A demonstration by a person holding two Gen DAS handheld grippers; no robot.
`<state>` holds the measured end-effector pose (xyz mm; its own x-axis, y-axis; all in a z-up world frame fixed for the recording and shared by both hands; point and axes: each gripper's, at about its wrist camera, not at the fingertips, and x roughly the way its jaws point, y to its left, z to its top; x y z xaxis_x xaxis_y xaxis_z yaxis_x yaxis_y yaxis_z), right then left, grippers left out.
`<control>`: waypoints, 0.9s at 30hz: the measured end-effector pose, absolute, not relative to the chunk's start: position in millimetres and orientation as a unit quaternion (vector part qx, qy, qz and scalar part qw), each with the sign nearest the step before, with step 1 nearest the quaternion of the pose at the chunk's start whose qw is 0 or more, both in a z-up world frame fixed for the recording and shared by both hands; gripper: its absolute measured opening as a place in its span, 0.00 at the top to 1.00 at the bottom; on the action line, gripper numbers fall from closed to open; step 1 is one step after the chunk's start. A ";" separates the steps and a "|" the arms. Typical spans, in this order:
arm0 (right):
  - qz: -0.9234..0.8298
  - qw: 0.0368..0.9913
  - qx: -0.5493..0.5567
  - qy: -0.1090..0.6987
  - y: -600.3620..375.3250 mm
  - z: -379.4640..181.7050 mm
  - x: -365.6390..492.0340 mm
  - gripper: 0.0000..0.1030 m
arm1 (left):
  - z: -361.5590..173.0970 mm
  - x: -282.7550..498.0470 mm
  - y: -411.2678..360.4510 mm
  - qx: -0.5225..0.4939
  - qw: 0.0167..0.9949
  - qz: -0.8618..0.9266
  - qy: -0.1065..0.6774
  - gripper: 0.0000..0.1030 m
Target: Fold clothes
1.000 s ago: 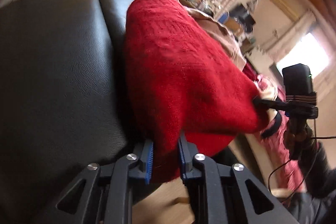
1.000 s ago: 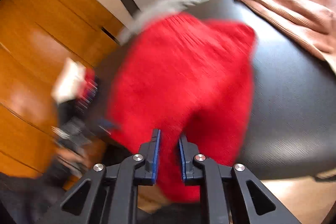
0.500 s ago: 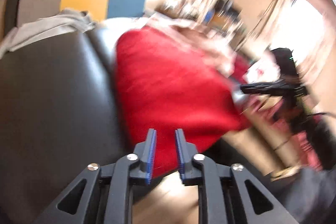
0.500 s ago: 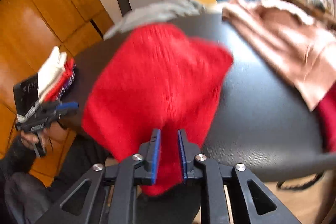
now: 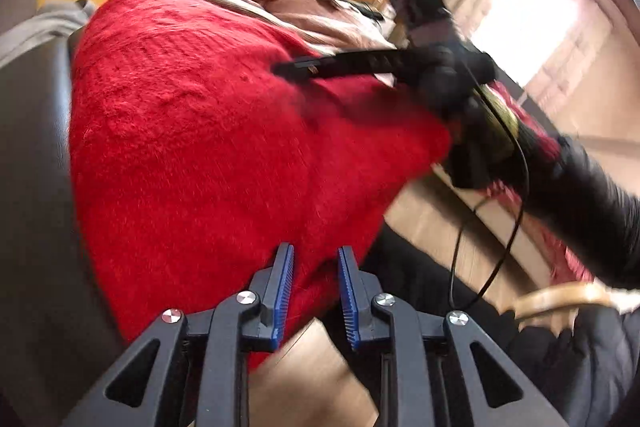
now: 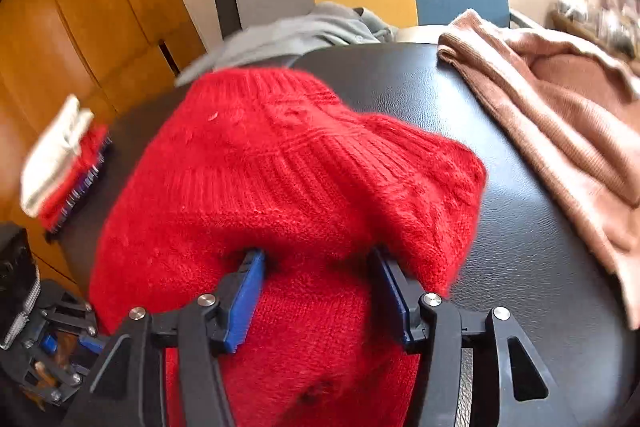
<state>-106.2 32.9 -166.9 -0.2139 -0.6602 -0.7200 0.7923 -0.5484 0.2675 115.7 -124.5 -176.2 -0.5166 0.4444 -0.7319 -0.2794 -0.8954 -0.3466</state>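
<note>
We see a black, leather-textured bench [image 6: 532, 247] carrying the clothes. A red knit sweater [image 6: 288, 167] lies on its near part, its lower edge hanging over the front rim. To the right, apart from the red one, a pinkish-brown ribbed sweater [image 6: 560, 115] is spread across the surface. At the far edge a grey garment [image 6: 292, 31] lies crumpled, just behind the red sweater. On the left side a small stack of folded clothes [image 6: 60, 163], white over red, sits near the edge.
</note>
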 end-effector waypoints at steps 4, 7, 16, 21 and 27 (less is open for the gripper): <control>-0.763 0.490 0.419 0.027 38.5 -173.3 -113.5 0.46 | -177.4 121.9 -120.9 -0.462 0.225 0.855 -0.069 0.79; -0.754 0.498 0.428 0.013 39.6 -171.7 -116.5 0.47 | -170.0 116.8 -128.8 -0.467 0.230 0.848 -0.098 0.79; -0.727 0.526 0.441 0.021 71.1 -136.4 -93.3 0.05 | -131.1 78.6 -178.7 -0.366 0.184 0.886 -0.218 0.78; -0.650 0.607 0.456 0.043 100.9 -128.9 -44.3 0.00 | -120.6 34.1 -163.2 -0.360 0.170 0.900 -0.175 0.78; -0.577 0.666 0.472 0.039 83.7 -142.4 -33.1 0.00 | -117.5 -14.2 -131.9 -0.378 0.181 0.902 -0.101 0.77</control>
